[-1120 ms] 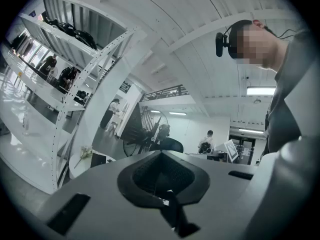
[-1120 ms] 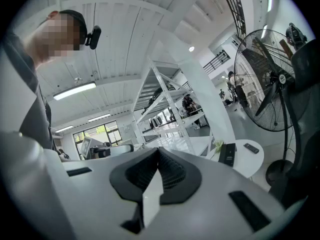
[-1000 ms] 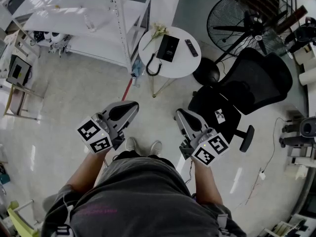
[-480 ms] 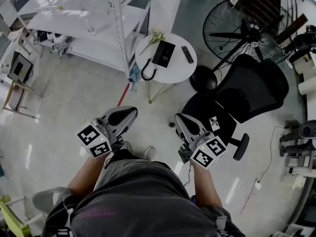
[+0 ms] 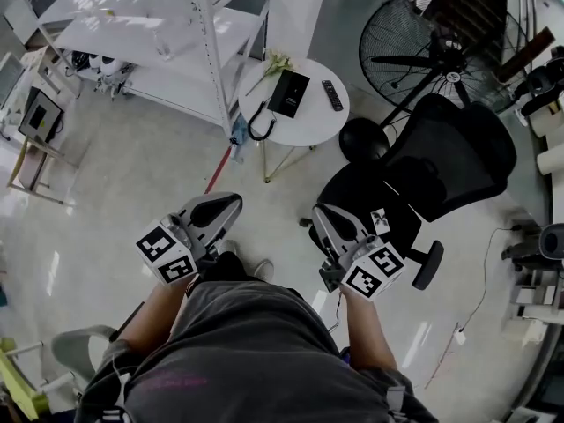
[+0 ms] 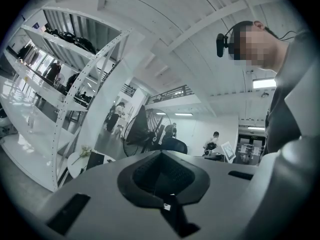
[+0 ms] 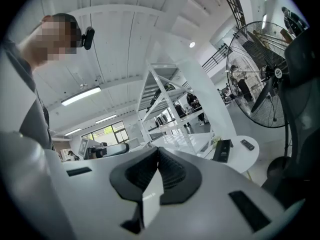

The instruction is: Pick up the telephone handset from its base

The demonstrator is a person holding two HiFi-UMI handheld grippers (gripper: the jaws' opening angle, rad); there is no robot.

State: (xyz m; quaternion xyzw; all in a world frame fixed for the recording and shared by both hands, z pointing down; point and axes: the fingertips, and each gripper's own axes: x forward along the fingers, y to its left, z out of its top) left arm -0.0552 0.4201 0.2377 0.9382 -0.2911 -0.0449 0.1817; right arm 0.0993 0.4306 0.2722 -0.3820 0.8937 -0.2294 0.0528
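Approach step, I judge. My left gripper [image 5: 229,204] and right gripper [image 5: 321,212] are both closed and empty, and the telephone [image 5: 288,93] sits on the round table [image 5: 310,122] well ahead. Next, get closer and open a jaw.

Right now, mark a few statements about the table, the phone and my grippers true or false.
1. The left gripper and the right gripper hold nothing. True.
2. The table is square. False: it is round.
3. A remote lies on the table. True.
4. In the head view the fan stands left of the table. False: it stands to the table's right.
5. One gripper touches the phone. False: both are well short of the table.
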